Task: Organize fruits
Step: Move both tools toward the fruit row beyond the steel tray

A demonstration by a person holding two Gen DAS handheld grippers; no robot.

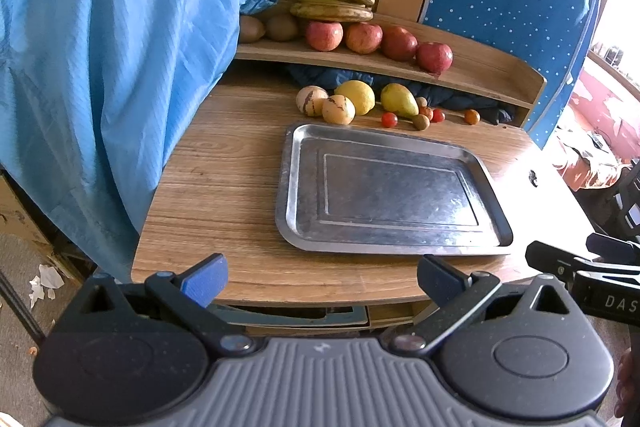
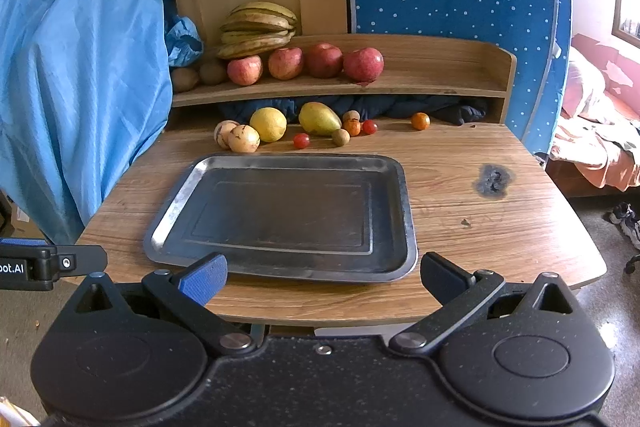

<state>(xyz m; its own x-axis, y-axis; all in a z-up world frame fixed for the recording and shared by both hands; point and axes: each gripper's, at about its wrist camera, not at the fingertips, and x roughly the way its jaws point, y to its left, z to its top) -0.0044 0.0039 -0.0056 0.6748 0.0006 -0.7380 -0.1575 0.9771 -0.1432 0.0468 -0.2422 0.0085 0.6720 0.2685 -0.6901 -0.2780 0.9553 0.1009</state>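
Left gripper [image 1: 322, 281] and right gripper [image 2: 323, 279]: fingers spread wide, holding nothing, both at the near edge of the table [image 2: 480, 219]. Metal tray [image 2: 280, 211] lies bare mid-table. Behind it, by the shelf [image 2: 420, 83]: lemon [image 2: 268, 124], pear [image 2: 318, 119], two pale striped fruits and several small red and orange ones; on the shelf, four apples [image 2: 304, 63] in a row and bananas [image 2: 258, 29].

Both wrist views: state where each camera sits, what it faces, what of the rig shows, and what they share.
Left wrist view: sits on the left gripper before the table's near edge, left of the metal tray; own open fingers show, right gripper at right.
Right wrist view: sits on the right gripper, facing the tray squarely; own open fingers show.
Shared: tray, apples, bananas.
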